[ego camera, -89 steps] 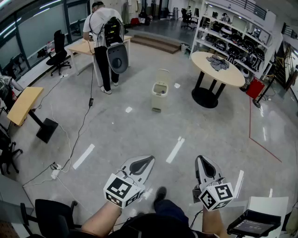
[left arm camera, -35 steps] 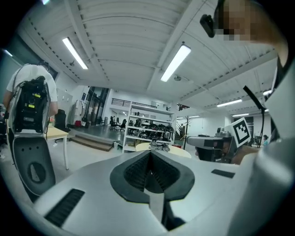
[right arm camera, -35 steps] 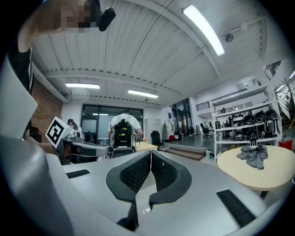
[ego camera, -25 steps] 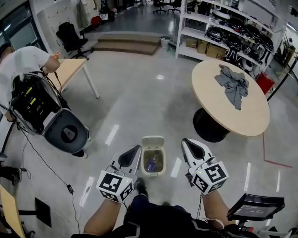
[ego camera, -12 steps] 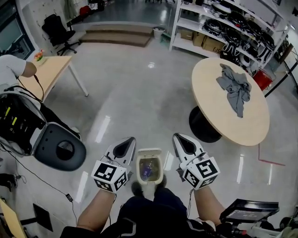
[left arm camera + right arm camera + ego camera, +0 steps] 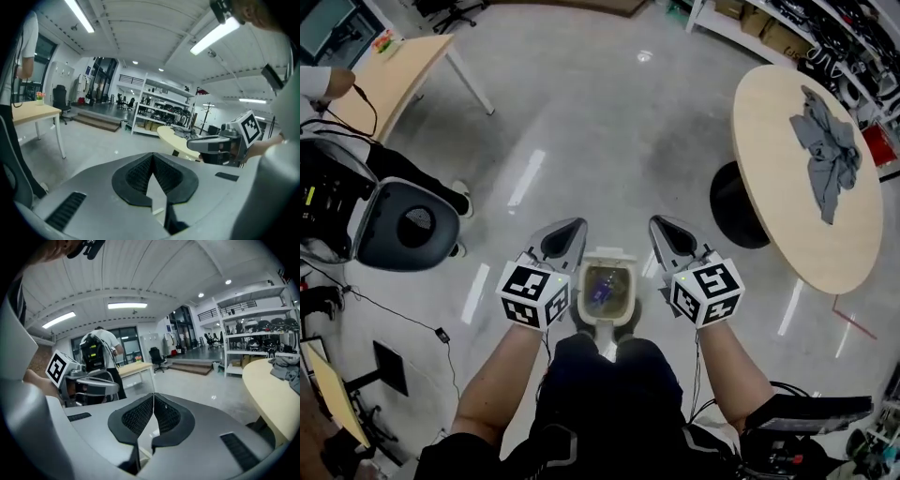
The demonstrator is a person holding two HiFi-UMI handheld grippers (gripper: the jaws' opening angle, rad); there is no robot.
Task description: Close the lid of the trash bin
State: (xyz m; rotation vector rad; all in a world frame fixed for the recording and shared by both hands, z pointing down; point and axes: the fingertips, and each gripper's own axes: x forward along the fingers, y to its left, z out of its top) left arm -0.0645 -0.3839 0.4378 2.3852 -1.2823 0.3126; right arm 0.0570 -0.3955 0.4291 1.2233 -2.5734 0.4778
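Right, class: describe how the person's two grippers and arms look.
Both the left gripper and right gripper have smooth grey tapered shells with black ribbed pads. Each carries a white cube printed with black square markers. The forearms are bare, no sleeves.

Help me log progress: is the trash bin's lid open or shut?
Open. The head view looks straight into the trash bin, with something purple inside; its lid stands raised at the far rim.
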